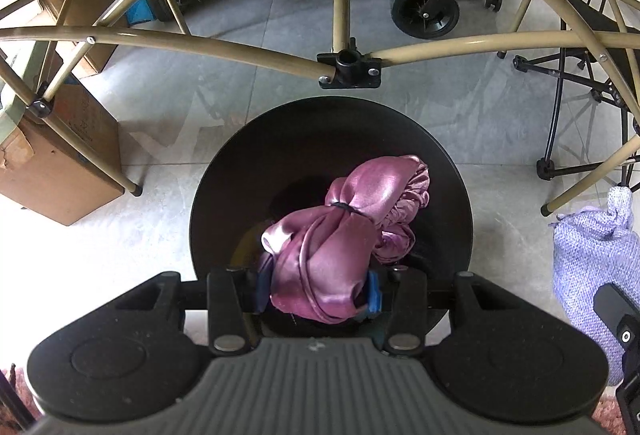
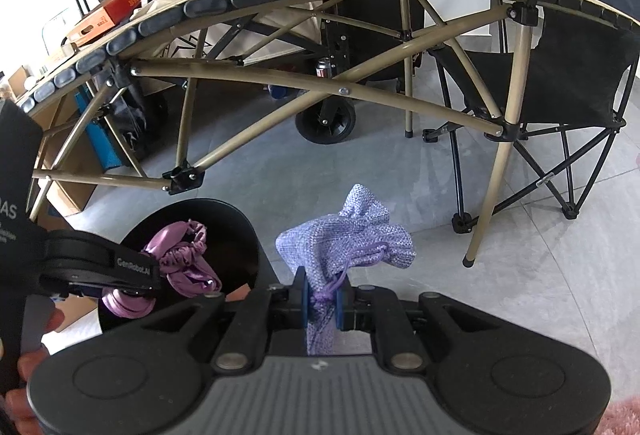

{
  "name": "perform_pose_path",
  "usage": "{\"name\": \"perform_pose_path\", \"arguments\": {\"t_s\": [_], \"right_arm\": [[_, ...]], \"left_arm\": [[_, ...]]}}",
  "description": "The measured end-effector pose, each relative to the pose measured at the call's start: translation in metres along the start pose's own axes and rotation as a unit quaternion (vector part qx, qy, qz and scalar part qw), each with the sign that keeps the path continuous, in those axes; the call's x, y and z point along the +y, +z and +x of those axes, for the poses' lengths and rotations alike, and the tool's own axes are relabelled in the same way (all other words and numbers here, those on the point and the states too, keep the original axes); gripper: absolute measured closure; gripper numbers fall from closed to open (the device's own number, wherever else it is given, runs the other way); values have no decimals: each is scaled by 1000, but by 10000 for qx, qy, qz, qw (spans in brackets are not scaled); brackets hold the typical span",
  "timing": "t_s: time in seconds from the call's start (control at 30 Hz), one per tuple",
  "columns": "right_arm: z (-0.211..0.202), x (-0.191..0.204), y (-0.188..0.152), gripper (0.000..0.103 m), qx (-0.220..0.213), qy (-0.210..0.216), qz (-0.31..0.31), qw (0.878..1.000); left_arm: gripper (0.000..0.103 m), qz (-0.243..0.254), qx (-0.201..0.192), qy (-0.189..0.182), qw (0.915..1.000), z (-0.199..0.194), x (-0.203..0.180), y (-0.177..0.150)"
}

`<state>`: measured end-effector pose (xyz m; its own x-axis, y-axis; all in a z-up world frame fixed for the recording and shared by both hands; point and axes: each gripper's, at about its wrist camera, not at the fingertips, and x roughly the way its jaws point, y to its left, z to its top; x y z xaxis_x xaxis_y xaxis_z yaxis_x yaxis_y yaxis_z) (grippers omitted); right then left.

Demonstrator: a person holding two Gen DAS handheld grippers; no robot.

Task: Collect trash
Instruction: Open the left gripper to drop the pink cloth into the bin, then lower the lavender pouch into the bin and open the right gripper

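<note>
Left gripper (image 1: pixel 318 291) clamps your slippery satin bonnet (image 1: pixel 340 235) over the bin (image 1: pixel 224 171); right gripper (image 2: pixel 323 301) pinches the soft lavender pouch (image 2: pixel 352 239) at 6 o'clock.

Glossy satin cloth (image 1: pixel 340 235); coarse woven pouch (image 2: pixel 352 239); matt bin (image 1: pixel 248 155).

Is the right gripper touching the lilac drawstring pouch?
Touching. The right wrist view shows the right gripper with its blue fingers pinched on the lilac drawstring pouch at its cord.
</note>
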<state>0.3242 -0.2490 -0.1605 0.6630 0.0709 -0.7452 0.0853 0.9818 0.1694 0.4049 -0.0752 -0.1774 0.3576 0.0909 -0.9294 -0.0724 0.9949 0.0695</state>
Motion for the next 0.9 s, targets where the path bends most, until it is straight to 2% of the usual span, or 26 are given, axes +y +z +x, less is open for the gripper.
{"name": "perform_pose_path", "arguments": {"t_s": [0.1,0.13,0.17,0.2,0.23,0.27,0.9], "right_arm": [[-1,0,0,92,1,7,4,10000],[-1,0,0,92,0,10,3,10000],[-1,0,0,92,2,11,0,10000],[-1,0,0,92,4,14,-3,10000],[-1,0,0,92,3,19,-7,10000],[-2,0,0,92,-1,24,-14,10000],[-6,7,0,92,-13,104,-178,9998]], "left_arm": [[54,-5,13,6,10000,1,0,0],[47,-34,19,4,10000,1,0,0],[34,-84,32,-31,10000,1,2,0],[25,-176,49,-103,9998,1,4,1],[10,-270,51,-172,9995,0,7,1],[1,-318,28,-180,9993,-1,8,1],[0,-315,-102,-31,9994,-12,21,-2]]}}
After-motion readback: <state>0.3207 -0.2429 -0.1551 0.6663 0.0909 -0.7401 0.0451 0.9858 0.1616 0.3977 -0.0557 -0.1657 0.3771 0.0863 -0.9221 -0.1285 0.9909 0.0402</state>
